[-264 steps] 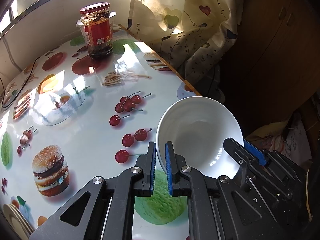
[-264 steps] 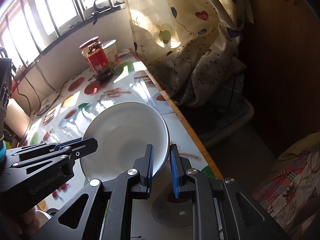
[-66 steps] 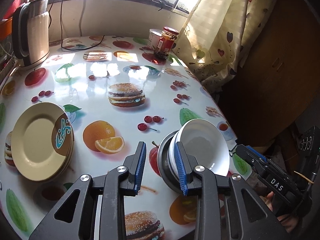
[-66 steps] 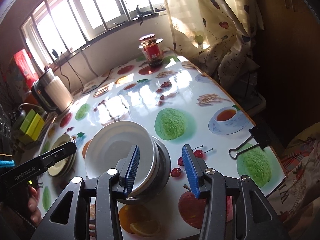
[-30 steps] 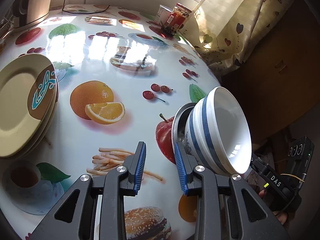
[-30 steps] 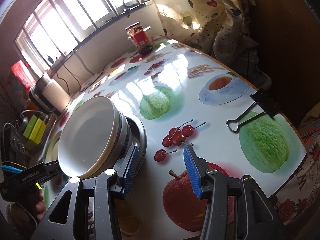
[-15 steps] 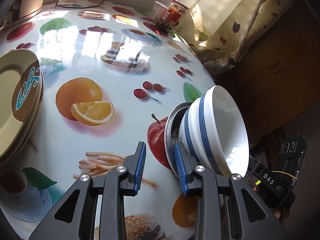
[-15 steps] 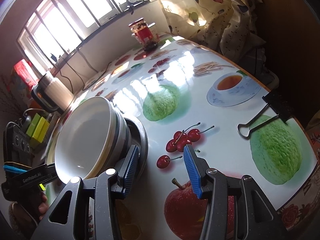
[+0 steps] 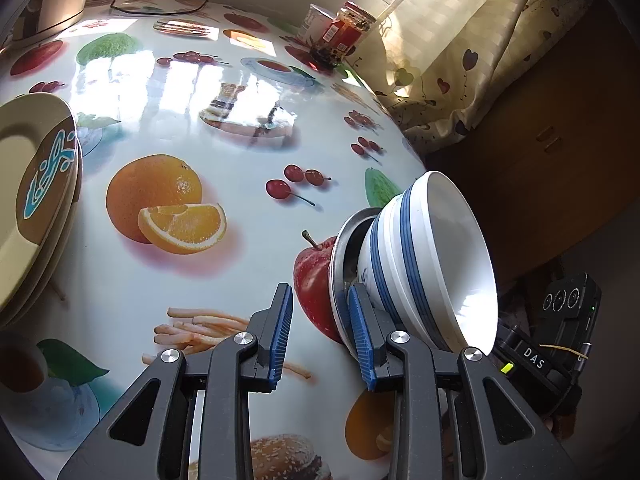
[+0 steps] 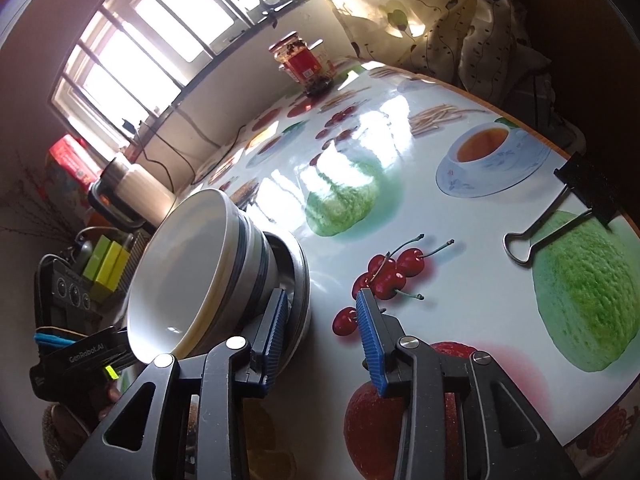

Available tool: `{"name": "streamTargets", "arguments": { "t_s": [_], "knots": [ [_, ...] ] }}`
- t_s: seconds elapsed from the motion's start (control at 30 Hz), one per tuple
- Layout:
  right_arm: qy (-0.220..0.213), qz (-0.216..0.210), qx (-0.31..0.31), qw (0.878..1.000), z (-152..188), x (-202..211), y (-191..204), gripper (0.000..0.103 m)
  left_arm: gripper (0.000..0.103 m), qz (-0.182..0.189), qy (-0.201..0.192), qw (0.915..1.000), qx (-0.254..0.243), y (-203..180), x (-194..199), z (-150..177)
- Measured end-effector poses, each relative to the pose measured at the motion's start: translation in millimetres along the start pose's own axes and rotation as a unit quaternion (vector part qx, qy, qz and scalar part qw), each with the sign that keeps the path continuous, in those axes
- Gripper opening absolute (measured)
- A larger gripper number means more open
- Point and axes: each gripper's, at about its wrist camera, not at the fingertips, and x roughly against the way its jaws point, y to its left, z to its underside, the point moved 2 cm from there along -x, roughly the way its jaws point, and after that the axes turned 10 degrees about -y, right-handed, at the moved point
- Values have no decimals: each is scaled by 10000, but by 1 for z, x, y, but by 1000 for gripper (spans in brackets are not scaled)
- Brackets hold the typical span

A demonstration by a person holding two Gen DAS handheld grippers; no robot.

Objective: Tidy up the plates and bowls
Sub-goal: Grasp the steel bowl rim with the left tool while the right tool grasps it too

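Sitting outside both tools: bowl stack [image 9: 424,256], R tool [image 10: 322,332] closing empty, L tool [image 9: 320,336] open.

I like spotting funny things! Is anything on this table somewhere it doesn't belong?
Yes. A black binder clip lies on the table near its edge, away from the dishes. The stacked bowls and plates look tidy, nothing spilled or broken.
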Motion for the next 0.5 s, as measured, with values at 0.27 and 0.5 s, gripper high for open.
{"name": "streamTargets", "arguments": {
  "t_s": [0.27,0.5],
  "knots": [
    [89,-358,-349,9987,0,-3,-9,30,24,83,-49,9999,-27,-3,1,-1],
    [105,-632,-474,9968,0,-4,-13,26,20,1,-103,9998,-170,-6,1,0]
  ]
}}
